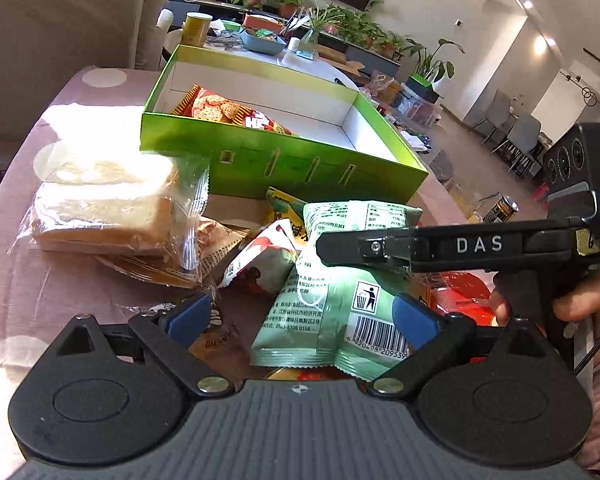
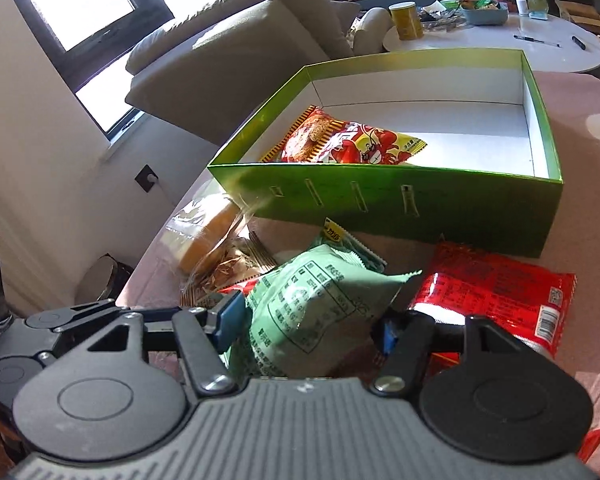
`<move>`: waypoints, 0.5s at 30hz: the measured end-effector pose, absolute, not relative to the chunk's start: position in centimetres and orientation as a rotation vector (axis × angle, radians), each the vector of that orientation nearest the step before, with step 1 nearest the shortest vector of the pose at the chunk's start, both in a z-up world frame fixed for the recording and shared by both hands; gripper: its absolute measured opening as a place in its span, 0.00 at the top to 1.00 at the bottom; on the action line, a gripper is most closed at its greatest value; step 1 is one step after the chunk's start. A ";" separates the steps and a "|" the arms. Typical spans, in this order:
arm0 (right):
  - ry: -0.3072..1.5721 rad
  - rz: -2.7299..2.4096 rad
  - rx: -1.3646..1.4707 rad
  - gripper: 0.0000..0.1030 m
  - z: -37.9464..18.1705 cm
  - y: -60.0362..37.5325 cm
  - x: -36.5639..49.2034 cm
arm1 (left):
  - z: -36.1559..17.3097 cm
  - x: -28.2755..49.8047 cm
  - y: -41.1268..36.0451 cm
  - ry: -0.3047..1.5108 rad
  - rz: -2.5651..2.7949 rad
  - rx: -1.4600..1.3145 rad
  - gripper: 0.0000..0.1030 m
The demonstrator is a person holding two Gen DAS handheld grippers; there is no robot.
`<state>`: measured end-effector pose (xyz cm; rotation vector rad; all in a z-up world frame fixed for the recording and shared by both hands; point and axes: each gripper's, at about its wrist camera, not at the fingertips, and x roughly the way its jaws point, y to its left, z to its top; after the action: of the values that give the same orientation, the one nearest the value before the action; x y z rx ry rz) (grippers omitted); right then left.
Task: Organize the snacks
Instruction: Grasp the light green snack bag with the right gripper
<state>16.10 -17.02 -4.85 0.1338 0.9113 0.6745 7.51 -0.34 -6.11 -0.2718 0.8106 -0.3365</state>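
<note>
A pale green snack packet fills the gap of my right gripper, which is shut on its pinched middle. In the left wrist view one of its fingers crosses the green packet from the right. My left gripper is open around the packet's near end, with its left pad clear of it. The open green box behind holds a red cracker packet. Bagged bread, a red-and-white packet and a red packet lie around.
A brown packet lies under the bread, and a yellow-green one lies against the box. A hand holds the right gripper. A beige sofa and a white table with jars stand beyond. The pink-clothed table's edge runs at the left.
</note>
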 end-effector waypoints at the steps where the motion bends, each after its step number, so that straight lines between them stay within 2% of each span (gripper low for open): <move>1: 0.914 0.668 0.143 0.24 -4.9 -17.2 16.1 | -6.0 7.4 -0.4 0.811 -0.330 -0.266 0.08; 8: 0.907 0.644 0.180 0.24 -4.6 -18.3 15.9 | -5.3 5.9 1.3 0.797 -0.287 -0.249 0.08; 15: 0.894 0.629 0.143 0.24 -4.0 -18.1 15.8 | -5.6 6.3 -0.5 0.820 -0.337 -0.220 0.08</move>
<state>15.81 -18.14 -3.95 0.1429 0.8944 0.6287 6.31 -0.53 -5.57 -0.2202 0.8202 -0.3371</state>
